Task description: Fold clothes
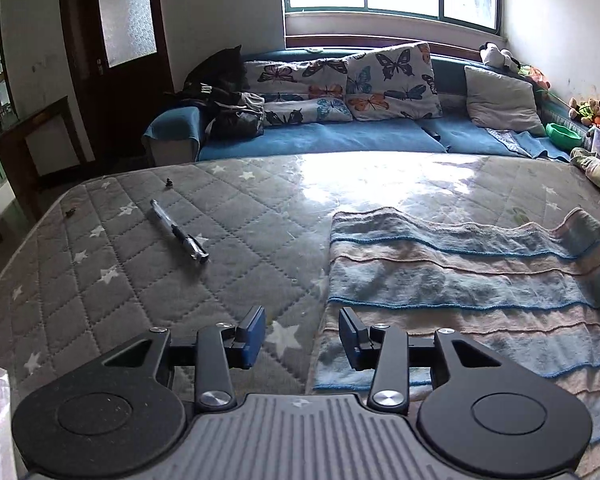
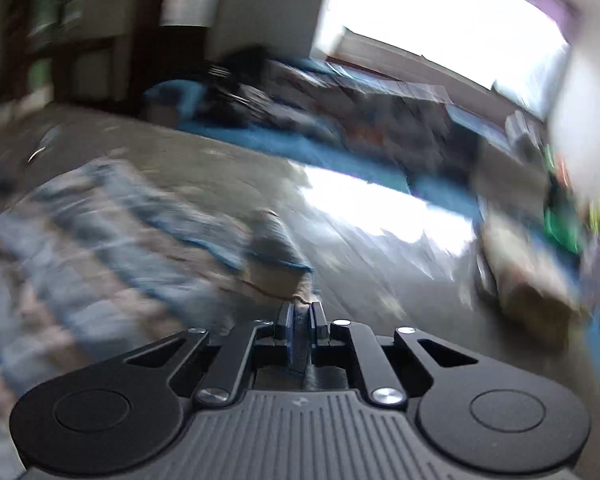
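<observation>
Fold in hand: right side gripped, left side not yet taken.

Your right gripper [image 2: 300, 316] was clamped on an edge of the striped towel [image 1: 460, 280], which lay spread on the quilted mattress [image 1: 140, 260]; that view was blurred. Your left gripper [image 1: 302, 338] hung wide apart and empty over the towel's near left edge. Judged next: close it there, clear of the pen [image 1: 178, 232].

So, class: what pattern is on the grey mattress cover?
White stars on diamond quilting, clearest in the left wrist view.

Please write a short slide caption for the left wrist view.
Open left gripper poised over the near-left edge of a blue-and-beige striped towel on a grey star-patterned quilted mattress.
</observation>
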Demonstrator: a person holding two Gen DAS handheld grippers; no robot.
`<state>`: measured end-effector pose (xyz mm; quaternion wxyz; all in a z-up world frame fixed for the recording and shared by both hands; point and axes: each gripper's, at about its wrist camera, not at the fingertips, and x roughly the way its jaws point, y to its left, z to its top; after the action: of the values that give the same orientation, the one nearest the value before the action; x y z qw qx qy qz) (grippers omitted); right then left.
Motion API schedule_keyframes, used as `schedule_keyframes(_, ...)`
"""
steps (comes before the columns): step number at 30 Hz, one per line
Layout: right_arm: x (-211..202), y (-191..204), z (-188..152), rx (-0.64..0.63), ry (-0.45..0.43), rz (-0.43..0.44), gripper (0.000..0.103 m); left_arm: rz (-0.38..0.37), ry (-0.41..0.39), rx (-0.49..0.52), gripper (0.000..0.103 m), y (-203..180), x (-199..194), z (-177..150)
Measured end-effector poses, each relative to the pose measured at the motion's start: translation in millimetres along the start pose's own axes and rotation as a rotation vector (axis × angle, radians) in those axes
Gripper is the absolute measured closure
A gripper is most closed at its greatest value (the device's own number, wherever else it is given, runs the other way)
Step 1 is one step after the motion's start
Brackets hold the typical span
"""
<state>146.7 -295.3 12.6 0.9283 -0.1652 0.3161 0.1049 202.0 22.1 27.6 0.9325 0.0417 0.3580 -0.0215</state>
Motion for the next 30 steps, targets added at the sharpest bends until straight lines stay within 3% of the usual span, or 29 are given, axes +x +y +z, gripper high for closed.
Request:
schedule_keyframes(5,-20,39,3,-0.115,-0.006,0.216,0.095,-0.012,0.008,0.000,0.058,-5,8,1)
schedule_keyframes(9,-25,61,-4,-0.122,0.038,0.361,0.092,-0.017,0.012,-0.003,0.056,-7,13,3)
schedule_keyframes(12,-36,59,1,-0.071,-0.007,0.375,0.089,-0.014,0.006,-0.004,0.054,-5,12,5)
schedule_keyframes(15,-37,35,11,0.044,-0.050,0.314,0.068,-0.010,0.001,-0.013,0.053,-2,13,7)
schedule_keyframes(16,-34,26,13,0.087,-0.051,0.294,0.067,-0.011,0.000,-0.017,0.053,-2,14,8)
schedule_keyframes(21,2,-16,13,0.321,0.036,0.278,0.057,-0.024,-0.005,-0.021,0.053,-3,22,16)
schedule_keyframes(24,22,-26,8,0.415,0.103,0.348,0.059,-0.030,-0.009,-0.009,0.050,-8,31,21)
schedule_keyframes(26,26,-25,7,0.414,0.117,0.366,0.069,-0.027,-0.010,0.002,0.048,-12,38,26)
schedule_keyframes(28,26,-23,7,0.388,0.112,0.370,0.094,-0.022,-0.010,0.013,0.047,-15,46,30)
schedule_keyframes(30,21,-25,9,0.365,0.080,0.337,0.098,-0.027,-0.006,0.020,0.046,-16,53,33)
